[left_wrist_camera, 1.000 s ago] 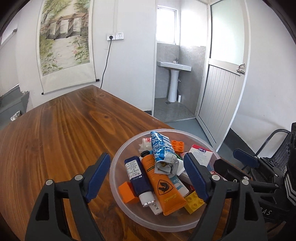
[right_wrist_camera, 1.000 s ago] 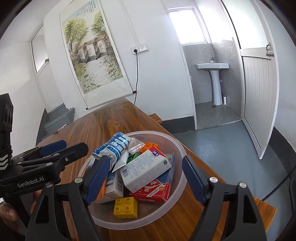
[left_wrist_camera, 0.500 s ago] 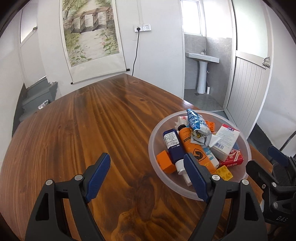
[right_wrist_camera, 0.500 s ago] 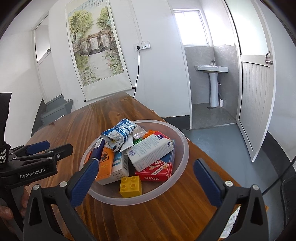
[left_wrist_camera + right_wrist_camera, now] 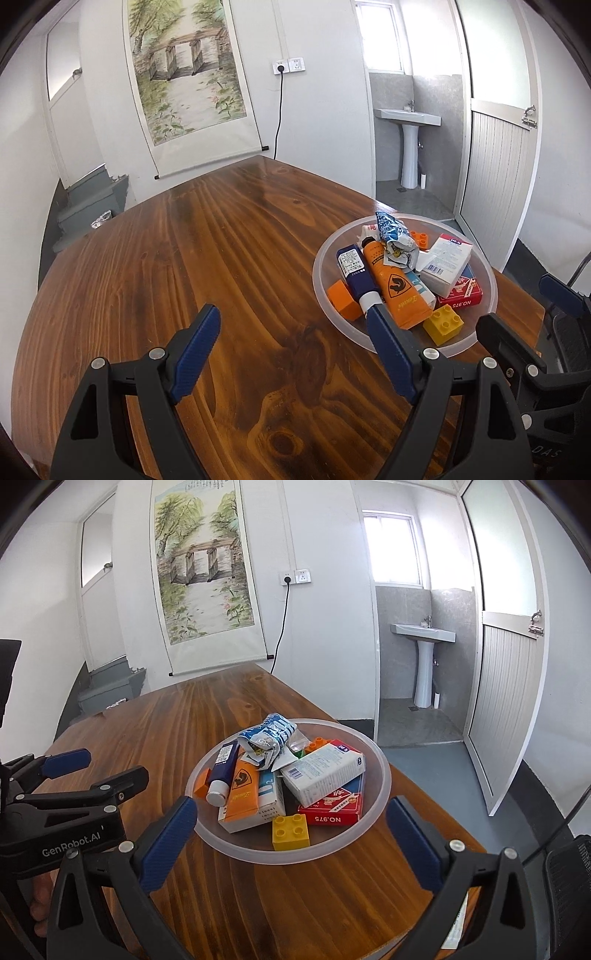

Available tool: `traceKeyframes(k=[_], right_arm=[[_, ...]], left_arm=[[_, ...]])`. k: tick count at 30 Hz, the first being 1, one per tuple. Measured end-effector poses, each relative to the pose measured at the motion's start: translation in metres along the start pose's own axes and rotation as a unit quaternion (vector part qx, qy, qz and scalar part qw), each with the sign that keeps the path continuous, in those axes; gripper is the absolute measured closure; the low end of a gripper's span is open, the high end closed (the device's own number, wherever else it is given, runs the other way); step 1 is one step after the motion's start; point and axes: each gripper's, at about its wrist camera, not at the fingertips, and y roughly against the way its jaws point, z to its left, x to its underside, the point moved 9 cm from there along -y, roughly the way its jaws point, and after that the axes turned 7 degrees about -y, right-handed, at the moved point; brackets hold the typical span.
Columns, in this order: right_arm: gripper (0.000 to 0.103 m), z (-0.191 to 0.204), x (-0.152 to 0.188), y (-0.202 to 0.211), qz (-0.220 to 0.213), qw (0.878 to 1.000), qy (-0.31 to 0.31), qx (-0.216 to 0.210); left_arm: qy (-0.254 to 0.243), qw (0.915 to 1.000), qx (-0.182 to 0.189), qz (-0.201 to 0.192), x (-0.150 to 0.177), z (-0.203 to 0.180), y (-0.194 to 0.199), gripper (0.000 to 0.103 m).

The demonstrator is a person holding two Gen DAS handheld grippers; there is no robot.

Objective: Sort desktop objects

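**Ana:** Fingers first: how do the two grippers stand?

**Ben:** Both spread wide with nothing between the blue pads. The left gripper (image 5: 291,347) hangs over bare wood of the brown plank table (image 5: 184,266), and the tip of its right finger overlaps the near left rim of the bowl in its own view. The right gripper (image 5: 291,834) frames the near rim of the bowl from both sides without touching it.

**Ana:** And the things to sort?

**Ben:** All piled in the round translucent plastic bowl (image 5: 384,775), which sits near the right edge of the table. From the right wrist view, a yellow toy brick (image 5: 290,830) lies nearest, a red card box marked NO.975 (image 5: 332,808) just to its right, and a white carton with a barcode (image 5: 325,775) rests tilted on top of that box.

**Ana:** What is on the left of the pile?

**Ben:** An orange squeeze tube with a black shield emblem (image 5: 242,790), a dark blue tube with a white cap (image 5: 221,771) leaning against it, and an orange block (image 5: 201,784) at the far left against the wall of the bowl. A crumpled blue and white foil packet (image 5: 267,736) tops the heap at the far side, with a small orange toy brick (image 5: 319,743) behind it.

**Ana:** Anything else near?

**Ben:** The left gripper shows at the left of the right wrist view, level with the bowl and apart from it.
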Motion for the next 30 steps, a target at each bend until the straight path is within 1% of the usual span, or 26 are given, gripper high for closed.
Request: traceKeyframes(k=[6, 12, 18, 30], right_arm=[[0.0, 0.006, -0.001, 0.009, -0.007, 1.0, 0.009, 0.005], [0.0, 0.005, 0.003, 0.009, 0.0, 1.0, 0.007, 0.003], [0.0, -0.004, 0.003, 0.006, 0.004, 1.0, -0.002, 0.003], [0.0, -0.017, 0.008, -0.007, 0.018, 1.0, -0.012, 0.004]], left_arm=[[0.002, 0.9999, -0.012, -0.008, 0.0, 0.005, 0.009, 0.019], [-0.015, 0.9996, -0.02, -0.01, -0.002, -0.001, 0.01, 0.019], [-0.014, 0.9999, 0.0, 0.004, -0.002, -0.011, 0.002, 0.019], [-0.031, 0.9993, 0.009, 0.02, -0.004, -0.029, -0.013, 0.019]])
